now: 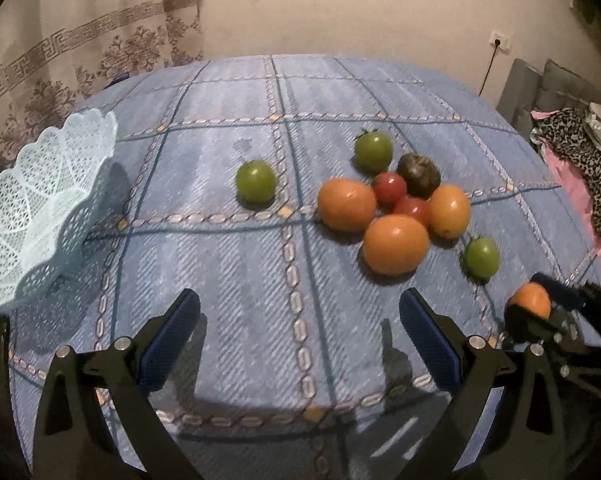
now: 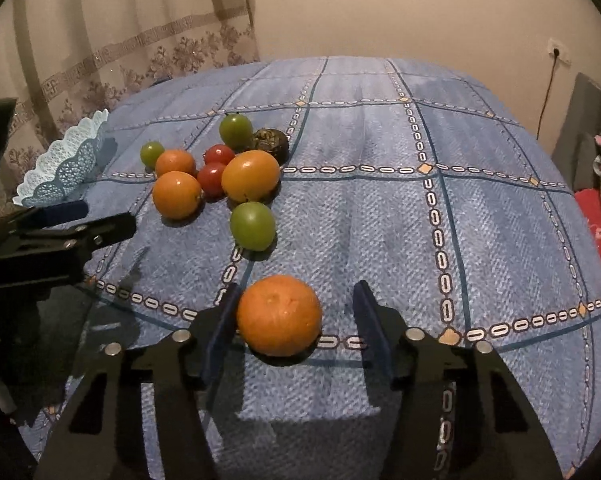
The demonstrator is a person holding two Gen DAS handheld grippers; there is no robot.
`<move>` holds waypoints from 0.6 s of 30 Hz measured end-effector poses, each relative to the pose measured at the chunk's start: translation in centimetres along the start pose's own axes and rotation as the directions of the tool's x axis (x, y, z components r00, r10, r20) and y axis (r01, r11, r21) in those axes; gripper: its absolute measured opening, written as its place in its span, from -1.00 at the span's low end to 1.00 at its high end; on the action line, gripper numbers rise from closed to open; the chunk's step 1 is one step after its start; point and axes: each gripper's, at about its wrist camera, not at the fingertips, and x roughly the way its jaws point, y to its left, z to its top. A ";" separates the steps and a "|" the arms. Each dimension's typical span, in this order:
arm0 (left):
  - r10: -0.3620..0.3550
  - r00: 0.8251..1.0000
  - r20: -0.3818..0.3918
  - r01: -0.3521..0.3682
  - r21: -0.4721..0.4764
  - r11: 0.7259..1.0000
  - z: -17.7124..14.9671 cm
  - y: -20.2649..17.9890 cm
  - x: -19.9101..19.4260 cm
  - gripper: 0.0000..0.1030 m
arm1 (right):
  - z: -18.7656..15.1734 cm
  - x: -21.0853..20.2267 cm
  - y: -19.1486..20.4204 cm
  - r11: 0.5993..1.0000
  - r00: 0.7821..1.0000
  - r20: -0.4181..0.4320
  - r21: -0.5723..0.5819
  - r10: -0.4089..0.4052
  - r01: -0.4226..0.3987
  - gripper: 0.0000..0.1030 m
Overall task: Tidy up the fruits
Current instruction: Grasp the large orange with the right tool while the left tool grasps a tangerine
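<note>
**A:** From the left wrist camera, where does everything sit?

**B:** The left gripper hangs over bare blue tablecloth with its jaws spread wide and nothing between them. The pale lattice basket stands at the left edge, tilted in this view (partly the lens, probably). The fruit cluster lies ahead and to the right: oranges, two red tomatoes, a dark fruit, with green ones scattered around it. Far right, the right gripper reaches in around a lone orange, set apart from the pile.

**A:** And from the right wrist camera?

**B:** That lone orange rests on the cloth between the fingers of the right gripper. The jaws stand wide; the near-side pad looks to be touching or just beside the peel, while the other pad is clearly apart from it. So the fruit is bracketed, not yet gripped.

**A:** How should the person do this step well?

**B:** Centre the orange first, since it sits off toward one pad and an uneven close would likely roll it sideways (round fruit, soft cloth). Then close gently at its widest part, firm enough to hold without bruising. The basket lies far to the left past the left gripper, so the carry should probably go up and over the pile.
</note>
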 end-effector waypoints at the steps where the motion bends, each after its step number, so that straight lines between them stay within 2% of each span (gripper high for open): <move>1: -0.006 1.000 0.005 0.006 0.004 1.000 0.2 -0.3 0.1 0.96 | 0.0 0.0 0.0 1.000 1.000 -0.001 -0.002 0.010 -0.010 -0.03; 4: -0.021 1.000 0.023 0.020 0.024 1.000 0.8 -1.4 0.3 0.95 | -0.3 0.2 0.3 1.000 1.000 -0.008 -0.015 0.015 -0.016 -0.04; 12: -0.069 0.997 0.019 0.067 0.076 0.995 1.8 -3.7 1.4 0.62 | -0.3 0.3 0.4 1.000 1.000 -0.012 -0.015 0.021 -0.021 -0.01; 18: -0.097 0.995 -0.013 0.097 0.079 0.992 1.9 -4.5 2.9 0.14 | -0.4 0.4 0.5 1.000 1.000 -0.012 -0.017 0.017 -0.017 -0.01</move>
